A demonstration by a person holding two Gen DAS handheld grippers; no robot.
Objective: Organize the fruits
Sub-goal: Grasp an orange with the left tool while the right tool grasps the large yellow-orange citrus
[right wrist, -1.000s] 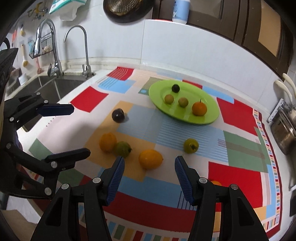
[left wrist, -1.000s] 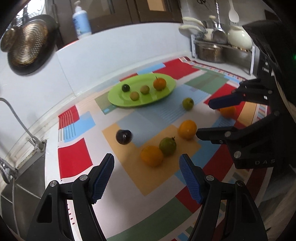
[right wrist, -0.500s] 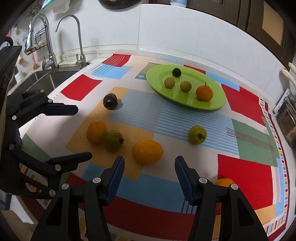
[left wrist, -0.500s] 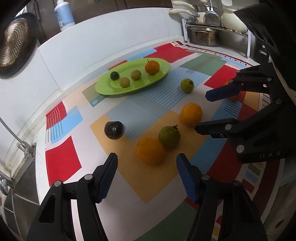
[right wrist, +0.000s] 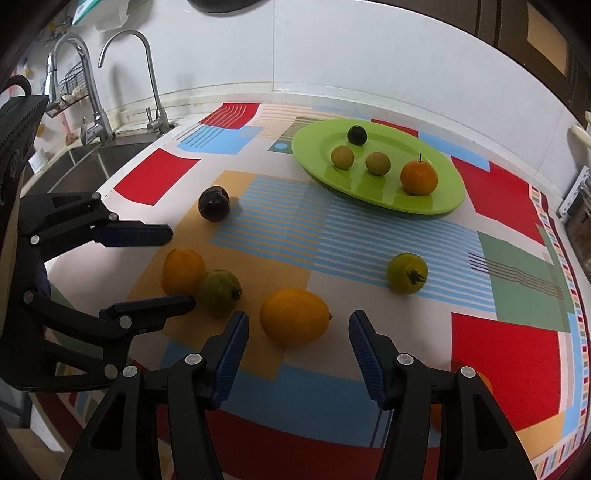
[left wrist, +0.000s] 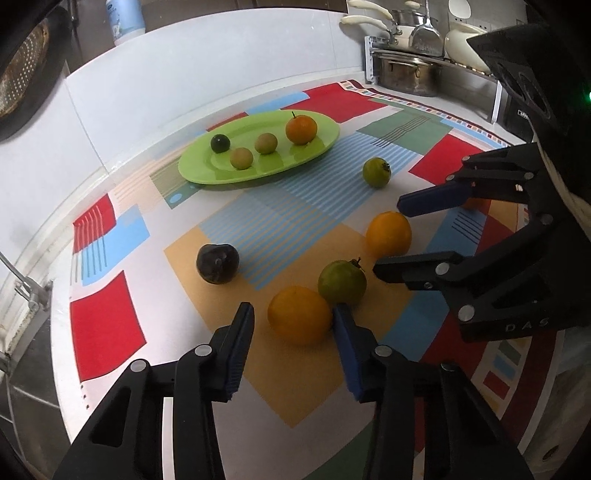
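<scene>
Both tongs tilt steeply down toward the surface, side by side, each with two black arms and blue pads.

L tongs (left wrist: pixel 291 325): jaws closing around the near orange (left wrist: pixel 299 314). The right pad sits at the fruit's edge, prob. touching; the left pad is still off it w/ a visible gap, so no grip yet. From the right wrist view the same tongs (right wrist: pixel 177 266) come in from the left, one finger above that orange (right wrist: pixel 183 271) and one below.

R tongs (right wrist: pixel 297 325): released, jaws wide, straddling the lemon-shaped yellow fruit (right wrist: pixel 294 316) w/ clear gaps both sides. From the left wrist view they (left wrist: pixel 388 240) come in from the right, fingers either side of that fruit (left wrist: pixel 388 234).

Fruit on the mat (right wrist: pixel 509 354):
- green guava (left wrist: pixel 342 282) touching the near orange, just behind it
- dark plum (left wrist: pixel 217 264) apart, to the left
- small green fruit (left wrist: pixel 376 172) alone, nearer the plate
- another orange fruit half hidden behind the R tongs' arm (right wrist: pixel 485 384)

Green oval plate (right wrist: pixel 443 184) at the back of the mat holds four pcs: a dark berry (right wrist: pixel 357 135), two small yellow-green fruits (right wrist: pixel 342 157) (right wrist: pixel 377 163) and a stemmed orange (right wrist: pixel 419 177).

Surface: white, covered by a patchwork mat of red, blue, green and tan blocks. Room: kitchen. Sink (right wrist: pixel 74 162) w/ two taps (right wrist: pixel 147 70) at the left end; white backsplash behind; dish rack w/ a steel pot (left wrist: pixel 404 72) and ladles at the right end; a pan (left wrist: pixel 22 74) hangs on the wall; a bottle (left wrist: pixel 123 18) stands on the ledge above.
</scene>
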